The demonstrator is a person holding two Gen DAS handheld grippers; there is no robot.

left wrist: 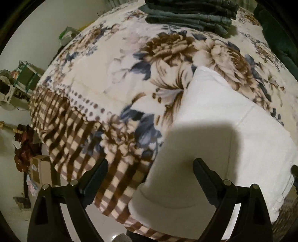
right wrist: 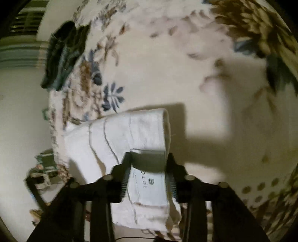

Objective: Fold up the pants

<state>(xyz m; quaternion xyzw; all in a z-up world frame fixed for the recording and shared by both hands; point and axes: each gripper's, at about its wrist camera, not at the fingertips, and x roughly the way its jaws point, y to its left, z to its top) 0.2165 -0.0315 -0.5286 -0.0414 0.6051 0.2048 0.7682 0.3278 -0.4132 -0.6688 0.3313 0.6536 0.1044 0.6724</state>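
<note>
White pants lie on a floral blanket on the bed, at the right and lower part of the left wrist view. My left gripper is open and empty, hovering above the blanket and the pants' near edge. In the right wrist view my right gripper is shut on a thick folded part of the white pants, near the waistband with a printed label. The cloth bulges between the jaws and drapes off to the left.
A stack of folded dark jeans sits at the far side of the bed; it also shows in the right wrist view. The bed edge drops to a pale floor with boxes and clutter at the left.
</note>
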